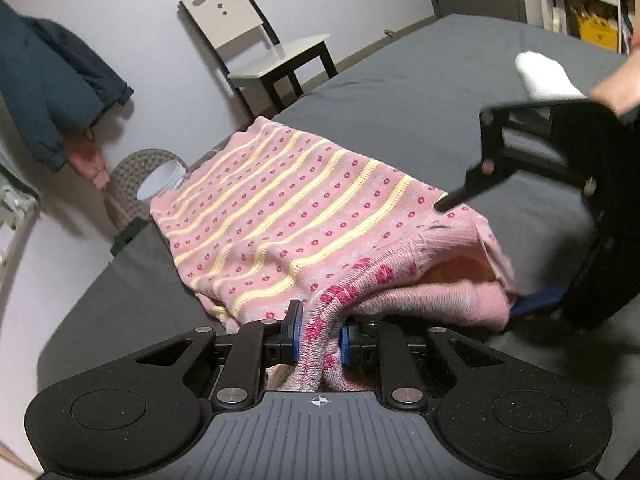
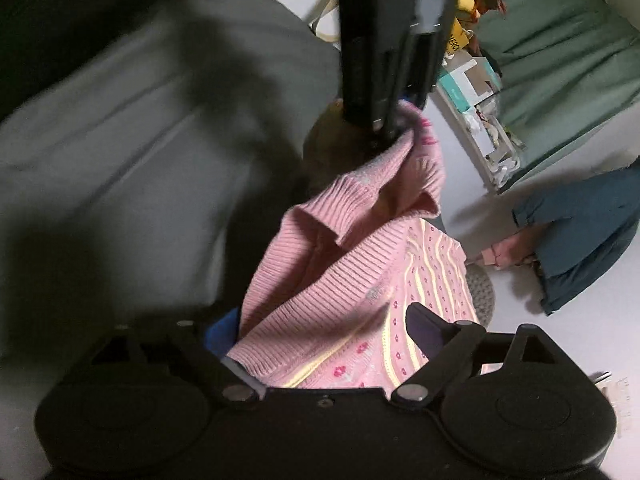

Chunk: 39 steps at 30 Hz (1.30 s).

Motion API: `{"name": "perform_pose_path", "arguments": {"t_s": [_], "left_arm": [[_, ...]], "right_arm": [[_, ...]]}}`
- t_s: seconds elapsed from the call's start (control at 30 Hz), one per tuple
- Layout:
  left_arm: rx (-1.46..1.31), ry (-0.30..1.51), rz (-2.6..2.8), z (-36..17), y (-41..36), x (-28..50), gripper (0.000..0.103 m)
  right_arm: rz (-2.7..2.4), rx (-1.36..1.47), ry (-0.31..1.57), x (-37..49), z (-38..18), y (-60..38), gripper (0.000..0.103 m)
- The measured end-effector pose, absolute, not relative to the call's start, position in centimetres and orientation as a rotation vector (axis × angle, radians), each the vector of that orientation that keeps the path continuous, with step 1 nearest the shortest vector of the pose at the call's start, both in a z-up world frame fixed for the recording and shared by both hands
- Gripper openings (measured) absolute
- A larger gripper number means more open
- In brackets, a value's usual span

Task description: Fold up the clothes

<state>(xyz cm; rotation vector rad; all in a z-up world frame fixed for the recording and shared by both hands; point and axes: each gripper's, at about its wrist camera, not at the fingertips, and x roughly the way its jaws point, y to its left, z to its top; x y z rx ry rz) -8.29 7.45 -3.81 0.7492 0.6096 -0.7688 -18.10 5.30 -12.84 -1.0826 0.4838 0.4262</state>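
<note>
A pink knit sweater point(image 1: 288, 216) with yellow stripes and small red flowers lies folded over on the grey bed point(image 1: 400, 92). My left gripper point(image 1: 320, 336) is shut on its ribbed edge, the fabric bunched between the blue pads. My right gripper point(image 1: 490, 252) stands open at the sweater's right edge, one finger above the fabric and the blue pad beneath. In the right wrist view the sweater point(image 2: 340, 272) fills the space between the wide-apart fingers of the right gripper point(image 2: 320, 328), and the left gripper point(image 2: 394, 132) holds a lifted corner farther off.
A small chair point(image 1: 264, 52) stands by the wall past the bed. A woven basket point(image 1: 140, 184) and a dark blue jacket point(image 1: 52, 80) are on the left. A white cloth point(image 1: 544, 76) lies on the bed near a hand point(image 1: 616, 88). Shelves point(image 1: 588, 0) stand behind.
</note>
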Motion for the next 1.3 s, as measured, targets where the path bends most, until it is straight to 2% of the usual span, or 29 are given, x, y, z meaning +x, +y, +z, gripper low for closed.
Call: {"name": "perform_pose_path", "arguments": {"t_s": [0.13, 0.33, 0.4, 0.47, 0.57, 0.63, 0.67, 0.77, 0.9, 1.3], "left_arm": [[0.730, 0.626, -0.766, -3.7, 7.3, -8.2, 0.017], [0.717, 0.634, -0.763, -3.3, 7.1, -7.9, 0.017], [0.717, 0.635, -0.764, -3.2, 7.3, -8.2, 0.017], [0.717, 0.640, -0.764, -3.4, 7.5, -8.1, 0.017], [0.737, 0.637, -0.766, -3.8, 7.6, -8.1, 0.017], [0.775, 0.624, -0.770, -4.1, 7.6, -8.4, 0.017], [0.808, 0.610, -0.774, -4.4, 7.4, -8.7, 0.017], [0.919, 0.551, -0.785, -5.1, 7.1, -9.8, 0.018], [1.061, 0.468, -0.798, -6.0, 6.8, -11.3, 0.018], [1.093, 0.410, -0.930, -1.9, 8.6, -15.2, 0.017]], "right_arm": [[0.355, -1.105, 0.445, -17.3, -13.9, 7.1, 0.088], [0.296, -0.984, 0.413, -16.6, -11.7, 9.0, 0.090], [0.268, -0.972, 0.424, -16.3, -11.4, 8.9, 0.082], [0.248, -0.992, 0.437, -16.2, -11.5, 8.7, 0.056], [0.242, -1.057, 0.441, -16.3, -12.3, 8.0, 0.040], [0.250, -1.086, 0.421, -16.5, -12.6, 7.3, 0.036], [0.256, -1.086, 0.417, -16.4, -12.3, 7.0, 0.026], [0.289, -1.046, 0.422, -16.1, -11.1, 6.1, 0.016], [0.375, -0.945, 0.465, -15.9, -8.8, 5.2, 0.013], [0.598, -0.675, 0.530, -17.2, -2.4, 2.0, 0.011]]}}
